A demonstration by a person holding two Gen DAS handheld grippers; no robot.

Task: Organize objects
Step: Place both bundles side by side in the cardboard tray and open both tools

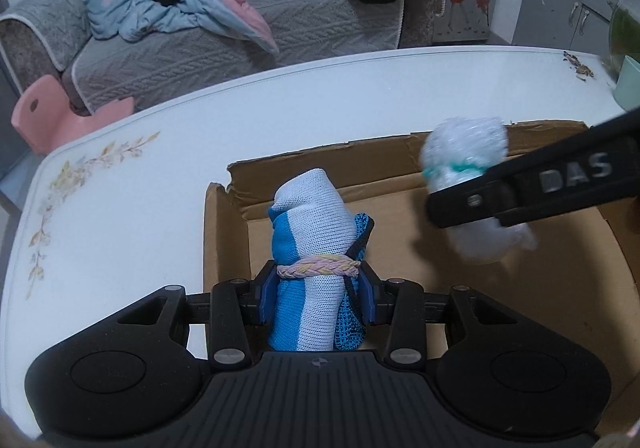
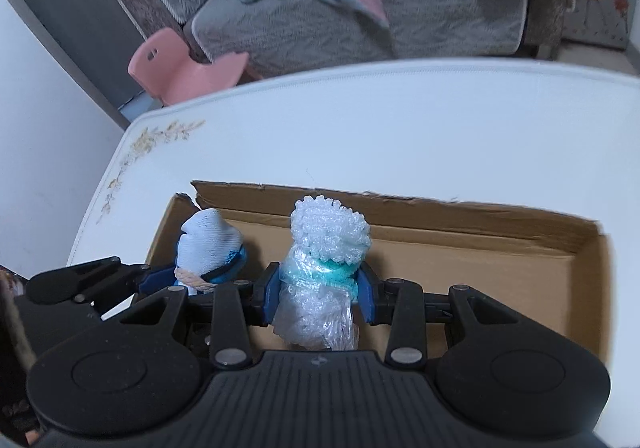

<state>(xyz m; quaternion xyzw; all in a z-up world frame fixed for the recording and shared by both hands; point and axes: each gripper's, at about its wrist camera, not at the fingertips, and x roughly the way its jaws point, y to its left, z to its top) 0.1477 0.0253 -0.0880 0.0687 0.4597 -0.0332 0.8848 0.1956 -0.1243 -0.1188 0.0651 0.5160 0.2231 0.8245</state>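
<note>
Because both bundles are meant for the cardboard box (image 2: 520,248), the blue-and-white sock roll (image 1: 308,248) is clamped in the left gripper (image 1: 318,294) and the banded plastic roll (image 2: 320,280) in the right gripper (image 2: 318,296), both held over its open interior.

Left wrist view: mounted on the left tongs (image 1: 318,298), close above the table (image 1: 120,176), angled steeply down over the left end of the cardboard box (image 1: 460,260), facing the table's far edge and the sofa (image 1: 224,48) beyond. The right tongs (image 1: 532,188) enter from its right side.

Right wrist view: mounted on the right tongs (image 2: 318,298), equally close and steep, over the same box (image 2: 500,268), facing the same far edge. The left tongs (image 2: 168,280) appear at its left.

Shared: box, table's far left corner, sofa (image 2: 360,16), pink chair (image 2: 176,68).
</note>
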